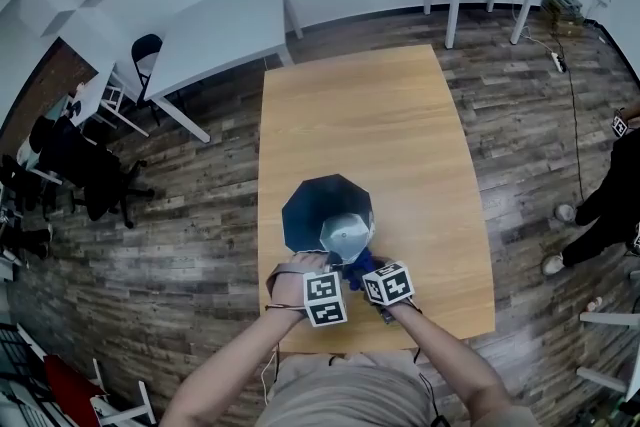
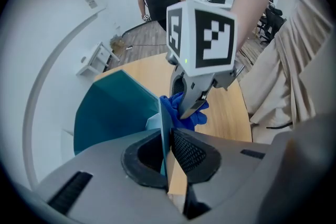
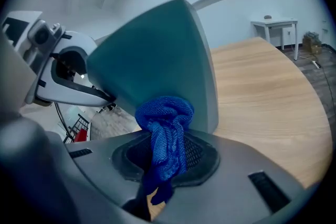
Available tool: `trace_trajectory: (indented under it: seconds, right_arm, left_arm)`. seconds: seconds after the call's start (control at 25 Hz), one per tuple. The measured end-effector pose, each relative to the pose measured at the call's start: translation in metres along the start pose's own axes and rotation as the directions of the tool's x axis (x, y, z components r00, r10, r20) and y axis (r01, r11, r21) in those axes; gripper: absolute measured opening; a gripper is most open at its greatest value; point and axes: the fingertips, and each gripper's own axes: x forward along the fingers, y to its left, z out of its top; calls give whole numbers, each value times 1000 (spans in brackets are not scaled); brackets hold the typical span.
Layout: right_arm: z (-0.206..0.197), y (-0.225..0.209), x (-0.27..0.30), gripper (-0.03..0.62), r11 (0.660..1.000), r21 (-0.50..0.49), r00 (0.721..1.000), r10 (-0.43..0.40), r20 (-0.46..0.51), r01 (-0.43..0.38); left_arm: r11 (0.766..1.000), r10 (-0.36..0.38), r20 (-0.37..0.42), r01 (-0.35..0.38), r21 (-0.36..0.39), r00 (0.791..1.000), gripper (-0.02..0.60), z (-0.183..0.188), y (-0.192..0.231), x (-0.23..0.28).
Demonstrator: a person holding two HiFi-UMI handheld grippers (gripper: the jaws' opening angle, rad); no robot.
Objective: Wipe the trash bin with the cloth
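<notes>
Your right gripper (image 3: 166,153) is shut on a bunched wad of the blue cloth (image 3: 165,126), which sits up against the outer wall of the teal trash bin (image 3: 157,50). Your left gripper (image 2: 167,157) pinches the bin's thin rim edge-on. That rim hold looks narrow, so a hard stroke could twist the wall out of the pads or tip the bin, which stands near your edge of the wooden table (image 1: 380,135). Dragging could also tug the cloth free.
</notes>
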Motion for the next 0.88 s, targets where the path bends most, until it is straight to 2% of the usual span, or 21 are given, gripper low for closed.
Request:
trace_trajectory:
  seconds: [0.52,0.72,0.88]
  right_arm:
    - [-63,-57,83,75,997,32,990,-62,-129,66]
    - [-71,-72,104,75,994,6,980,-110,-164,112]
    - [-75,-80,114,75,994,8,981,-108,-160,110]
  left_arm:
    - [1000,1,10,-1,8,1000,40,4,2,3]
    - [1000,-8,14,8,9,1000,38,-1,4,2]
    - [1000,-6,13,6,5,1000,38,-1,7,4]
